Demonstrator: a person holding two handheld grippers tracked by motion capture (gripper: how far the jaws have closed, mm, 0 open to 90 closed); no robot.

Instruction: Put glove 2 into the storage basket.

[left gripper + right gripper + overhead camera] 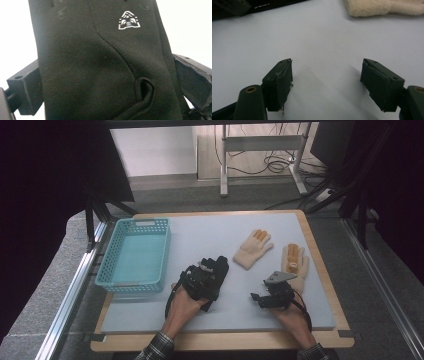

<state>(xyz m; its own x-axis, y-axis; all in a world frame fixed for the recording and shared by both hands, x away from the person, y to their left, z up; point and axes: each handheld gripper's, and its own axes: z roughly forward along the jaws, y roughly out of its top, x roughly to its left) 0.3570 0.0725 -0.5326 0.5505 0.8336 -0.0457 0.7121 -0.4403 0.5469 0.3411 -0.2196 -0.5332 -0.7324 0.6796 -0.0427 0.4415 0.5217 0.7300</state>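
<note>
A black glove (220, 266) with a small white logo lies on the pale blue mat (200, 232). My left gripper (215, 271) stands open over it. In the left gripper view the black glove (100, 62) spans the whole gap, with one jaw at each of its edges. Two beige gloves with orange fingertips lie to the right, one (252, 249) mid-mat and one (296, 262) nearer the right edge. My right gripper (260, 297) is open just above bare mat, near the second beige glove. The right gripper view has a beige glove's edge (384, 7) at the top.
A turquoise plastic basket (107, 265) sits on the mat's left side with nothing in it. The mat rests on a wooden board (320, 265) with a metal frame around it. Table legs and cables stand on the floor beyond.
</note>
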